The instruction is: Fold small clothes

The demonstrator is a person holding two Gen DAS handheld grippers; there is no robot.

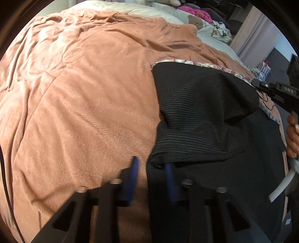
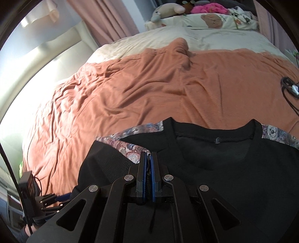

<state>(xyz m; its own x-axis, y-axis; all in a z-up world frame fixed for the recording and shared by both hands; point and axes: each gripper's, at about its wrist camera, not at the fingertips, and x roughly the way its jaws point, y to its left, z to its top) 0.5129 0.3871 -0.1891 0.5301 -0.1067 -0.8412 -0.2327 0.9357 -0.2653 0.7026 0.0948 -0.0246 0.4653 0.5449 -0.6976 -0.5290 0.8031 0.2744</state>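
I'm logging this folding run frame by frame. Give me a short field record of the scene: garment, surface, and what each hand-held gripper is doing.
garment: black top with patterned shoulder trim, one side folded over itself
surface: orange blanket on a bed
left hand-held gripper: open, fingers straddling the garment's lower edge, gripping nothing
right hand-held gripper: shut on the patterned trim at the shoulder
background: stuffed toys at the head of the bed
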